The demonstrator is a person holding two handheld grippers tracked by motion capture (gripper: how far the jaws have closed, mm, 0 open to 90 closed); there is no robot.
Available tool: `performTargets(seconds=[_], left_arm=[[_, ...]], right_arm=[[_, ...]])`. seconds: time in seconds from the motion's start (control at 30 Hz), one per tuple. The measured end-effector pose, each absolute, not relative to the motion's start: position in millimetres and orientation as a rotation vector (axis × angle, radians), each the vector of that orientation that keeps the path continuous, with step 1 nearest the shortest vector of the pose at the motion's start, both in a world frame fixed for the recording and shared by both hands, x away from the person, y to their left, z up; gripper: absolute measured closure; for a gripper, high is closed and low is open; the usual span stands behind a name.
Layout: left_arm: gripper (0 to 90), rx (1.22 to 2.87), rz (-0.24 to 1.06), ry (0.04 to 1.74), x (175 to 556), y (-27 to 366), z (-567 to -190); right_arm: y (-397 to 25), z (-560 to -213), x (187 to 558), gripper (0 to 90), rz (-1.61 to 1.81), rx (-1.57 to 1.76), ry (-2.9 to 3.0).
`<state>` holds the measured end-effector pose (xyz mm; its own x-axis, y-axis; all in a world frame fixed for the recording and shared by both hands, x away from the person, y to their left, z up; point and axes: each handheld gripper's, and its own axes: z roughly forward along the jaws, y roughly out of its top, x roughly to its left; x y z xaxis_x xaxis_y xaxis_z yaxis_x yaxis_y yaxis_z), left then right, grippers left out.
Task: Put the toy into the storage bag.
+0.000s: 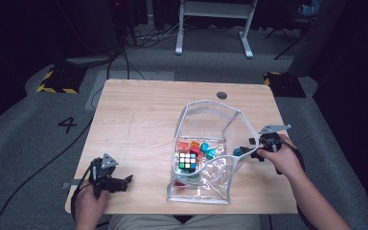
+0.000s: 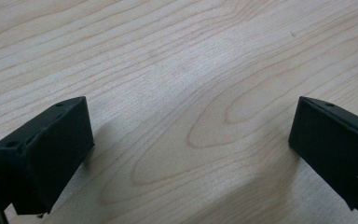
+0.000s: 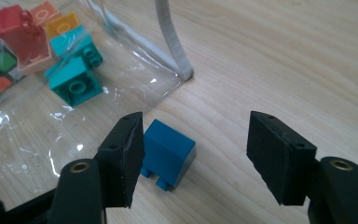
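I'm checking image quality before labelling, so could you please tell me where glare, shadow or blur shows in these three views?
High view: table brightly lit, surroundings dark, clear bag shows white glints. Right gripper view: glare streaks on the bag's plastic, blue brick sharp, near fingers slightly soft. Left gripper view: soft shadows under both fingers, wood grain sharp.

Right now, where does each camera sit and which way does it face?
High view: above the person's side, looking forward and down at the table; both forearms, left gripper and right gripper show.
Left gripper view: rides the left gripper, facing bare tabletop between open jaws.
Right gripper view: rides the right gripper, facing the blue block beside the clear bag.
Shared: high and right gripper views show the bag's blocks.
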<state>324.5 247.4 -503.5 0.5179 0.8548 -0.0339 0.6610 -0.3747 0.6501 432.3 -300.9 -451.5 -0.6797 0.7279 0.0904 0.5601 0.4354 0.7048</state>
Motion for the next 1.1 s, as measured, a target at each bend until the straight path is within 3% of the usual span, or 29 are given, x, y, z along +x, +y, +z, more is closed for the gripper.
performTargets(seconds=[0.5, 0.67, 0.8, 1.1], left_arm=[[0.0, 2.151, 0.412, 1.228, 324.6, 247.4, -503.5], [0.0, 2.151, 0.416, 1.229, 324.5, 247.3, -503.6], [0.0, 2.147, 0.417, 1.23, 324.4, 247.1, -503.9], [0.0, 2.147, 0.422, 1.23, 324.4, 247.1, -504.0]], right_arm=[[-280.6, -481.7, 430.8, 38.5, 1.038, 1.154, 2.431], [-278.8, -486.9, 430.8, 45.8, 1.001, 1.183, 2.416], [-284.0, -486.4, 431.8, 58.1, 0.943, 1.191, 2.43], [-294.8, -471.9, 428.7, 59.1, 0.952, 1.163, 2.403]])
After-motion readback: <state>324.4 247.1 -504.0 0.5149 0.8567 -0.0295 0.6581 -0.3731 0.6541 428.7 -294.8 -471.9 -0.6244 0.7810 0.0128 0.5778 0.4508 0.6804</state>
